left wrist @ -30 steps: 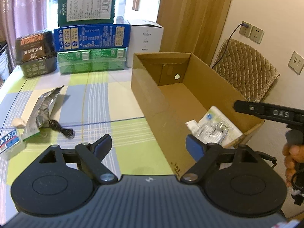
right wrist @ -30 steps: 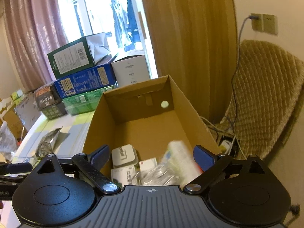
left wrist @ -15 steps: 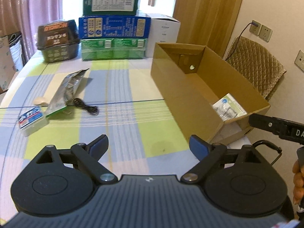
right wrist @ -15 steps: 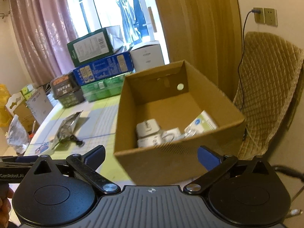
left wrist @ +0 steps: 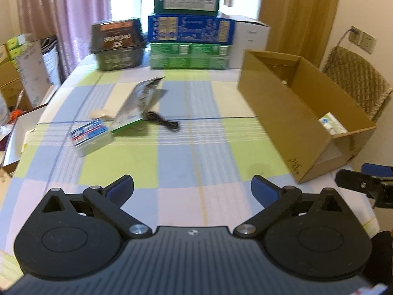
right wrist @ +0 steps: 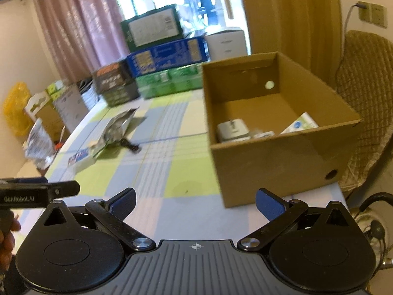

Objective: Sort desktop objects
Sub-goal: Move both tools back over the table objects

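Worktop (left wrist: 196, 152): foil pouch (left wrist: 137, 103), cable (left wrist: 162, 121) and small box (left wrist: 89, 134) unsorted mid-cloth; carton (right wrist: 277, 132) at right edge holding sorted packets; left claw (left wrist: 192, 191) and right claw (right wrist: 195, 202) both spread, empty, apparently poised for another pick.

Loose items ahead-left of my jaws, box ahead-right.
Foil pouch (left wrist: 137, 105), black cable (left wrist: 162, 120), small blue-labelled box (left wrist: 89, 136) lie flat; open cardboard box (right wrist: 275, 147) holds packets.

Tablecloth (left wrist: 196, 152) btwn grippers & cardboard box (left wrist: 277, 113) lay bare; foil pouch (left wrist: 137, 103), cable (left wrist: 162, 120) (left side) cluttered it.
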`<state>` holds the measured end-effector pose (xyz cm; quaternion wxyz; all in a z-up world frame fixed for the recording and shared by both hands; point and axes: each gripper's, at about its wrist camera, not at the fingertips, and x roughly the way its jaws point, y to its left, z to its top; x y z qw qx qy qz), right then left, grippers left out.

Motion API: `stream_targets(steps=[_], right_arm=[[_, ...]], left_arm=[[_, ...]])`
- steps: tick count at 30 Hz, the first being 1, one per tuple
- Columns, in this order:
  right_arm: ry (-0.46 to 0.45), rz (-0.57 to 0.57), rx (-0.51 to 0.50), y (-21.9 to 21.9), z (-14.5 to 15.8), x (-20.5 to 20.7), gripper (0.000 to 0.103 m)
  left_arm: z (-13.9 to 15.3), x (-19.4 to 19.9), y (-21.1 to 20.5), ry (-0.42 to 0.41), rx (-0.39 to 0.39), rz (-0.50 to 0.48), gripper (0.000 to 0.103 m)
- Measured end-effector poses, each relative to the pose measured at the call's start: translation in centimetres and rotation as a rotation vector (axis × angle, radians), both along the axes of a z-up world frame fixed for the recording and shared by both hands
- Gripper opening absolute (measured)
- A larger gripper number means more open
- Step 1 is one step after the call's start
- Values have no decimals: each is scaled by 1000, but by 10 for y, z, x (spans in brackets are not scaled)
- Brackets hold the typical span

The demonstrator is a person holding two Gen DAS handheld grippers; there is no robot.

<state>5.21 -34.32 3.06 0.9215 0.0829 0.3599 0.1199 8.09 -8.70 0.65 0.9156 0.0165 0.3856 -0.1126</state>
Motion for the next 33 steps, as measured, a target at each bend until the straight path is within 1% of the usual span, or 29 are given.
stream_targets(steps=[6, 9, 14, 21, 25, 33], right_arm=[[12, 46, -19, 20, -7, -3, 101], [18, 72, -29, 29, -9, -3, 101], [16, 112, -55, 45, -10, -1, 101], [13, 163, -66, 69, -11, 9, 101], [8, 192, -78, 84, -11, 20, 101], [14, 243, -121, 112, -20, 50, 101]], left_arm=[[-8, -4, 37, 18, 22, 68, 101], [-10, -5, 53, 10, 47, 90, 101], [-12, -1, 74, 3, 76, 96, 101], [-14, 10, 92, 15, 134, 66, 101], [-20, 18, 103, 48, 121, 61, 101], [-31, 29, 127, 77, 99, 57, 101]])
